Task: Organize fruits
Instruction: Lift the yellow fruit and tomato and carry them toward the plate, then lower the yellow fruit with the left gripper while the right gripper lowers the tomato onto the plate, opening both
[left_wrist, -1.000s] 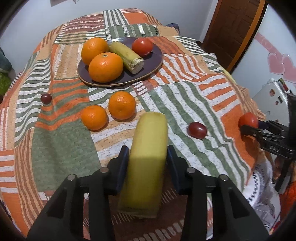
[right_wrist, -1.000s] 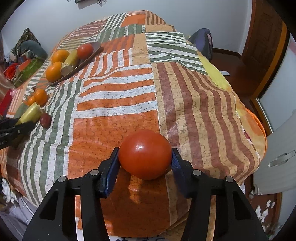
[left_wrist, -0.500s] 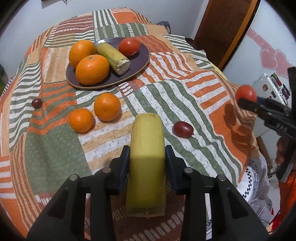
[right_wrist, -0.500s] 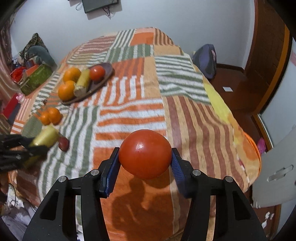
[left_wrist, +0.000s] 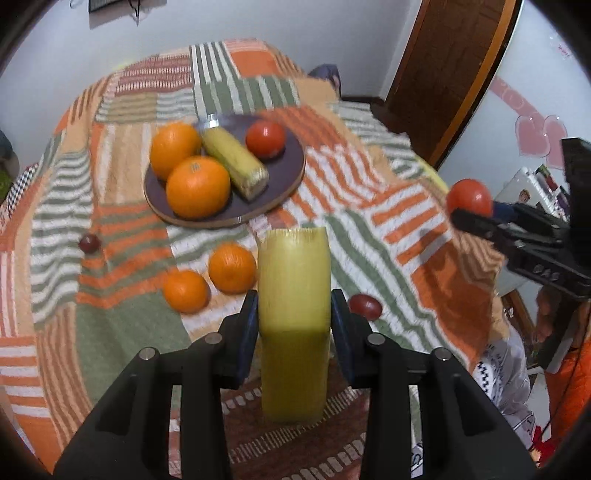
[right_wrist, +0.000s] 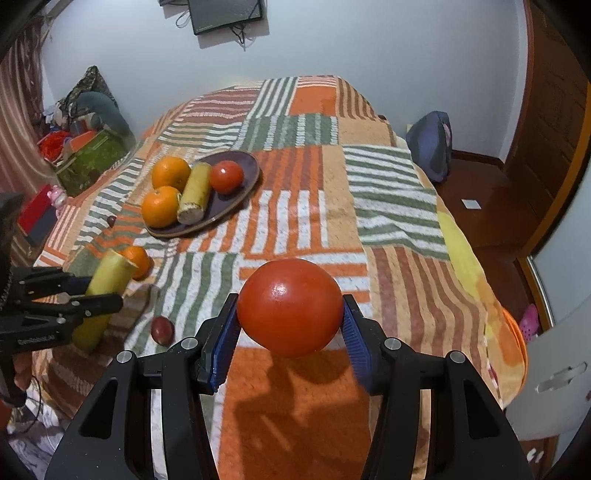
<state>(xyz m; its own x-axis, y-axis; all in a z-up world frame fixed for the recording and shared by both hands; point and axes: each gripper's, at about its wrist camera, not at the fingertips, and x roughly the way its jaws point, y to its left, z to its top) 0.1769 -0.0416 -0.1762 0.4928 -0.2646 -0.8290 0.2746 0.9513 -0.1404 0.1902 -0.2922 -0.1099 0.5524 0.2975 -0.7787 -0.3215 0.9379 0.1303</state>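
My left gripper (left_wrist: 293, 321) is shut on a yellow banana piece (left_wrist: 293, 295) and holds it above the bed; it also shows in the right wrist view (right_wrist: 107, 284). My right gripper (right_wrist: 290, 325) is shut on a red tomato (right_wrist: 290, 306), raised over the bed's right side; the tomato also shows in the left wrist view (left_wrist: 469, 197). A dark plate (left_wrist: 291, 166) holds two oranges (left_wrist: 197, 186), a banana piece (left_wrist: 236, 168) and a tomato (left_wrist: 266, 138). Two small oranges (left_wrist: 232, 267) and two dark red plums (left_wrist: 365, 306) lie loose on the blanket.
The striped patchwork blanket (right_wrist: 388, 221) covers the bed. A wooden door (left_wrist: 450, 74) stands at the right. A blue bag (right_wrist: 430, 146) sits on the floor beyond the bed. Clutter and a green box (right_wrist: 88, 158) lie at the left.
Both grippers have risen higher above the bed with their fruit. The plate now appears farther and lower in both views.
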